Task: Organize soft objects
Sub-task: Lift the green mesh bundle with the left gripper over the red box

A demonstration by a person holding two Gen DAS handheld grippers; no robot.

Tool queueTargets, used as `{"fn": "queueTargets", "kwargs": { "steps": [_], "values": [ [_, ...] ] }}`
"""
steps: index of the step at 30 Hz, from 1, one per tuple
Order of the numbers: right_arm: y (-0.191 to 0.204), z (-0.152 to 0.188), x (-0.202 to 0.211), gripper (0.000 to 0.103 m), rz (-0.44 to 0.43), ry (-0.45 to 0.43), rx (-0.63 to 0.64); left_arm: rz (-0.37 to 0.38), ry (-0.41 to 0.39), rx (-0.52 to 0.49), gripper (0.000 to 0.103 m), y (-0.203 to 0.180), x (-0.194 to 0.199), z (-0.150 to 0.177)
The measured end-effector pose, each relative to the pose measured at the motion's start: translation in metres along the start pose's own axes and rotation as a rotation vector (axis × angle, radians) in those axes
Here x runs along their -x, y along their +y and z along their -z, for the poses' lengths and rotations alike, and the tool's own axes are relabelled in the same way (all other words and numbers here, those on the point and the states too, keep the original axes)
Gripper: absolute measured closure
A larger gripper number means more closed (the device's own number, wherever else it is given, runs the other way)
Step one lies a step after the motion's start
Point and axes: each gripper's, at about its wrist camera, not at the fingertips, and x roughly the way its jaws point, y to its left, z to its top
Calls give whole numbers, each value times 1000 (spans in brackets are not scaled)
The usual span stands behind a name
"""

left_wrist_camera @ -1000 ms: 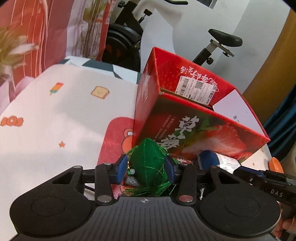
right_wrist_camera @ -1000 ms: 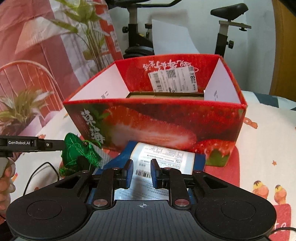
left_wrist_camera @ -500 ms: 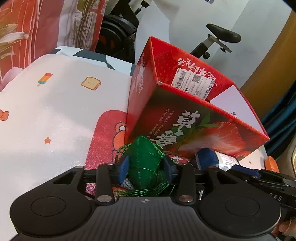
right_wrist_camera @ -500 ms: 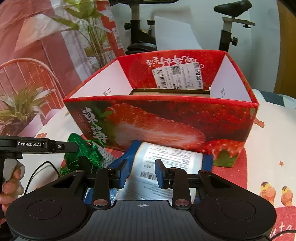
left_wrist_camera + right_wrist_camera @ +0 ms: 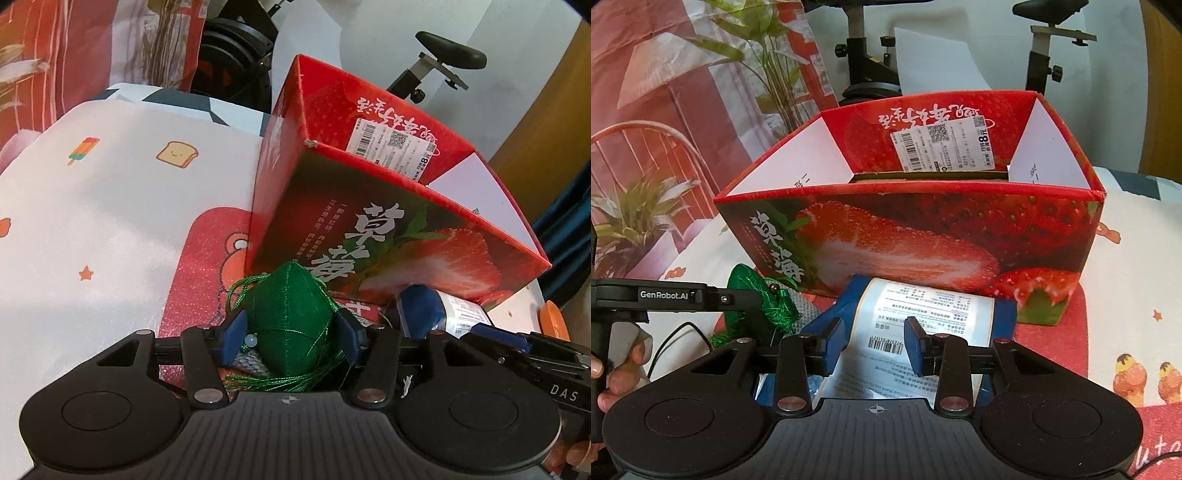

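Two views look forward along a hand-held gripper in each of a person's hands, both aimed down at a surface draped in a white cloth (image 5: 110,206) printed with small cartoons, with a red patch (image 5: 207,266) bearing a cartoon face. On that patch stands an open red cardboard box (image 5: 923,236) printed with a large cut strawberry, Chinese lettering and a white barcode sticker on its inner far wall; what lies inside it cannot be seen. From the left wrist view, the left hand-held gripper (image 5: 290,334) frames a green, thread-wrapped pouch (image 5: 291,314) shaped like a pyramid, with a small pale bead and a green tassel trailing beneath. Its blue pads (image 5: 232,332) have just been spreading apart, and the pouch now sits between them without being squeezed (a thin gap seems to show on each side). The pouch lies just in front of the box's near left corner, over something grey and woven (image 5: 251,363). From the right wrist view, the right hand-held gripper (image 5: 875,341) hovers over a blue soft pack (image 5: 923,317) with a white printed label and barcode, lying just in front of the box's front wall. Its jaws have also just been opening and stand apart above the label, gripping nothing. At the left edge of this view the left tool's black arm and a few of the person's fingers (image 5: 613,376) appear. An exercise bike (image 5: 1049,44) stands behind the box.
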Motion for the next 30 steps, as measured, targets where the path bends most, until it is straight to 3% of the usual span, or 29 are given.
{"fn": "queueTargets", "kwargs": {
  "steps": [4, 11, 15, 18, 30],
  "values": [
    [-2, -1, 5, 69, -7, -21, -6, 1, -46, -45, 57, -10, 13, -3],
    [-6, -2, 7, 69, -4, -26, -17, -6, -153, -38, 57, -17, 48, -21],
    [-8, -3, 10, 69, -7, -41, -23, -29, -255, -71, 57, -28, 76, -33],
    [-8, -1, 11, 69, -9, -41, -28, -7, -305, -97, 57, -36, 89, -39],
    [7, -1, 17, 64, -9, -68, 65, 145, -144, -126, 57, -78, 42, -25]
  ]
}}
